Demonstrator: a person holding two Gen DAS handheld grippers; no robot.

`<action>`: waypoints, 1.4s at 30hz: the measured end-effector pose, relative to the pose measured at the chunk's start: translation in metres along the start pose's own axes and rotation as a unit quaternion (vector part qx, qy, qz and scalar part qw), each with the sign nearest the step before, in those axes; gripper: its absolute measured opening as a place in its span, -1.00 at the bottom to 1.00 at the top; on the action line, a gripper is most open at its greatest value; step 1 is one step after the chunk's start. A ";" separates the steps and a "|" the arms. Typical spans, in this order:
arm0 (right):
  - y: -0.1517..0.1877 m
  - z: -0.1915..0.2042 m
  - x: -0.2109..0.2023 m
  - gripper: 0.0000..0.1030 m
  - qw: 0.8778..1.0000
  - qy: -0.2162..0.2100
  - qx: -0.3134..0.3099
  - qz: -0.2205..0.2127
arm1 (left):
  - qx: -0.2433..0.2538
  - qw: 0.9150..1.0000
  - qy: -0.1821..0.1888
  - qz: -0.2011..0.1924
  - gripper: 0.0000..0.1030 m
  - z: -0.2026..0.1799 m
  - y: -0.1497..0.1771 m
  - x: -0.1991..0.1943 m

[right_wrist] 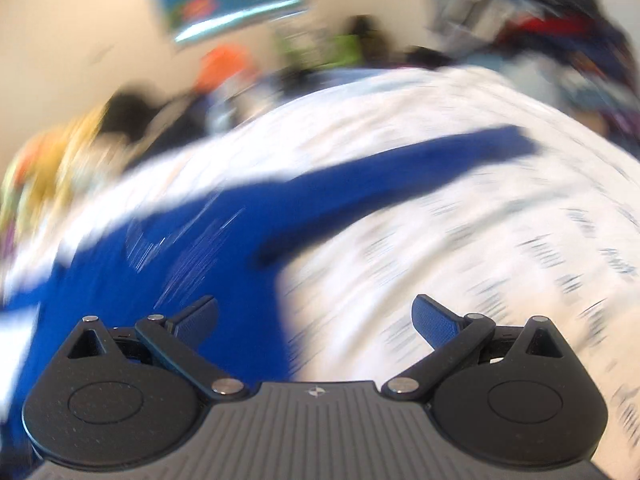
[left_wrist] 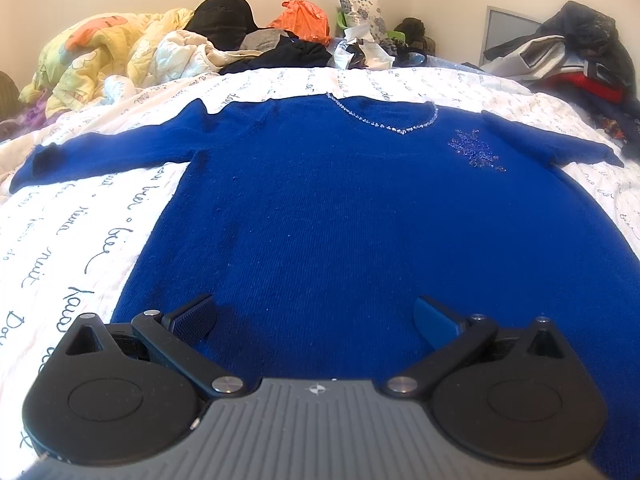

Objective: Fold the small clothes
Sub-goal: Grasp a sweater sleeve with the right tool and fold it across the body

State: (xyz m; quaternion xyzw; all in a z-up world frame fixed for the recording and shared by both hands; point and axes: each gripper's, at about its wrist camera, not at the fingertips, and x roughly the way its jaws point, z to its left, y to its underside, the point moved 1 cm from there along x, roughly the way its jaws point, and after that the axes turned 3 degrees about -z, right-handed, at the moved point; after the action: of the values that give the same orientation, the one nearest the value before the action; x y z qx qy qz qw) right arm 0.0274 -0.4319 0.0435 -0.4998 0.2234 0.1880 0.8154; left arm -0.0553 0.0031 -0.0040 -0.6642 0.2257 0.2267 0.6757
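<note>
A royal-blue knit sweater (left_wrist: 340,208) lies face up and spread flat on the bed, both sleeves stretched out to the sides, with a beaded neckline and a sparkly motif on the chest. My left gripper (left_wrist: 316,318) hovers open over the sweater's hem, nothing between its fingers. The right wrist view is heavily motion-blurred. There my right gripper (right_wrist: 316,318) is open and empty above the sweater's (right_wrist: 168,264) right side, below the armpit, and the right sleeve (right_wrist: 420,164) runs away to the upper right.
The bed is covered by a white sheet with black script (left_wrist: 72,240). A yellow quilt (left_wrist: 100,56), dark clothes, an orange bag (left_wrist: 304,20) and a pile of garments (left_wrist: 576,64) crowd the far edge and right side.
</note>
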 end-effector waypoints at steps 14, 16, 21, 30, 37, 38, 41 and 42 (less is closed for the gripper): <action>-0.110 -0.164 0.122 0.70 0.951 -0.015 0.309 -0.025 | -0.009 1.000 -0.005 -0.002 1.00 -0.003 -0.013 0.017; -0.116 -0.167 0.128 0.70 0.951 -0.018 0.308 -0.031 | -0.010 1.000 -0.005 -0.003 1.00 -0.003 -0.012 0.017; -0.121 -0.164 0.141 -0.01 0.959 0.001 0.282 -0.037 | -0.010 1.000 -0.005 -0.003 1.00 -0.002 -0.013 0.017; -0.123 -0.116 0.125 -0.91 0.973 -0.017 0.216 -0.084 | -0.013 1.000 -0.002 -0.003 1.00 -0.001 -0.013 0.017; -0.065 0.146 0.116 -0.88 0.960 -0.279 0.013 -0.016 | -0.013 1.000 -0.002 -0.004 1.00 -0.002 -0.014 0.017; -0.046 0.179 0.118 -0.68 0.956 -0.293 -0.013 -0.002 | -0.013 1.000 -0.002 -0.004 1.00 -0.001 -0.013 0.017; 0.007 0.240 0.129 0.55 0.956 -0.280 -0.077 0.052 | -0.024 1.000 0.009 -0.009 1.00 0.003 -0.014 0.015; 0.020 0.242 0.125 0.54 0.957 -0.275 -0.072 0.053 | -0.030 0.999 0.017 -0.011 1.00 0.006 -0.014 0.014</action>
State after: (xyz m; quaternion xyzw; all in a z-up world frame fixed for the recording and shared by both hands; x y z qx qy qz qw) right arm 0.1629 -0.1954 0.0565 -0.4735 0.0028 0.3763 0.7963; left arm -0.0357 0.0094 -0.0011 -0.6906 0.2226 0.2148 0.6538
